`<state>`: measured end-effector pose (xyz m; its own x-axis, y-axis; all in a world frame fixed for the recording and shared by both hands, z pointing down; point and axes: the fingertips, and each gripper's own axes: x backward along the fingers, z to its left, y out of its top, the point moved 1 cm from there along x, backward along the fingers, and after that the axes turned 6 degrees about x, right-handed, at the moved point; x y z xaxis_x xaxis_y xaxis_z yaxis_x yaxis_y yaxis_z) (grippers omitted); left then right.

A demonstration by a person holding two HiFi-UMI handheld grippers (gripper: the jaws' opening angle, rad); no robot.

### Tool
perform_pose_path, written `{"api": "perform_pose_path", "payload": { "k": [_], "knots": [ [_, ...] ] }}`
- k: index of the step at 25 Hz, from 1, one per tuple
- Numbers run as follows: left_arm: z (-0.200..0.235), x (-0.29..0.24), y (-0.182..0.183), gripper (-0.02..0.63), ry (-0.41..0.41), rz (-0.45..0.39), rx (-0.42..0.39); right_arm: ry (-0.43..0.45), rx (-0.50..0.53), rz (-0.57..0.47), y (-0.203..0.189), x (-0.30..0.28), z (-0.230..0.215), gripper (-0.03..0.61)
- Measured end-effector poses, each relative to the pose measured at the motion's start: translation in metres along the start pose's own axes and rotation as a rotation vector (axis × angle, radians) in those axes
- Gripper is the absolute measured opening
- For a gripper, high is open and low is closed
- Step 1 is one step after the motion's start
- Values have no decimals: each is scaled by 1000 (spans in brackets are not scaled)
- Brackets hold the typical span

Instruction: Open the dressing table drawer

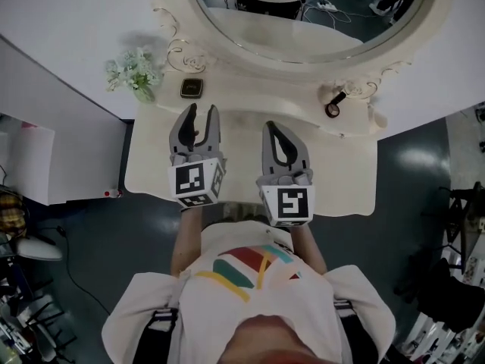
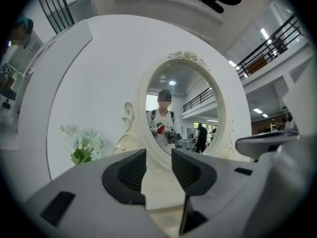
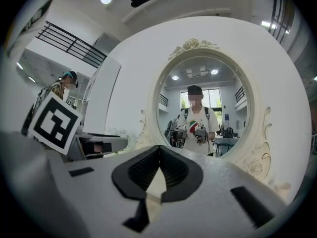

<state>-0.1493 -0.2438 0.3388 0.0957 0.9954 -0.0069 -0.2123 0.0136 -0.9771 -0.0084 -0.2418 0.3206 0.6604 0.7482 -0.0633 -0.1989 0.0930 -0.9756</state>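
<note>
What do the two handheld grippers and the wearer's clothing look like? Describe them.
The left gripper and right gripper are alike: light grey curved fingers with black ribbed pads, each backed by a white cube printed with black square markers. No cables show. The person wears a white short-sleeved T-shirt with red, green, yellow and teal stripes.

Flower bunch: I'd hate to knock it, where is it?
Head view: the flower bunch stands at the dressing table's back left corner, left of a small dark square item, beyond the left tongs.
</note>
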Motion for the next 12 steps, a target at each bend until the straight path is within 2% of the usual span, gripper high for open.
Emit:
{"api": "perform_pose_path", "payload": {
  "k": [4, 6, 12],
  "knots": [
    [37, -5, -31, 166, 73, 57, 0, 29, 4, 21, -9, -6, 12, 0],
    [54, -6, -48, 211, 90, 100, -3, 42, 0, 38, -14, -9, 18, 0],
    [99, -10, -104, 222, 159, 222, -12, 68, -1, 89, -35, -14, 32, 0]
  ]
}}
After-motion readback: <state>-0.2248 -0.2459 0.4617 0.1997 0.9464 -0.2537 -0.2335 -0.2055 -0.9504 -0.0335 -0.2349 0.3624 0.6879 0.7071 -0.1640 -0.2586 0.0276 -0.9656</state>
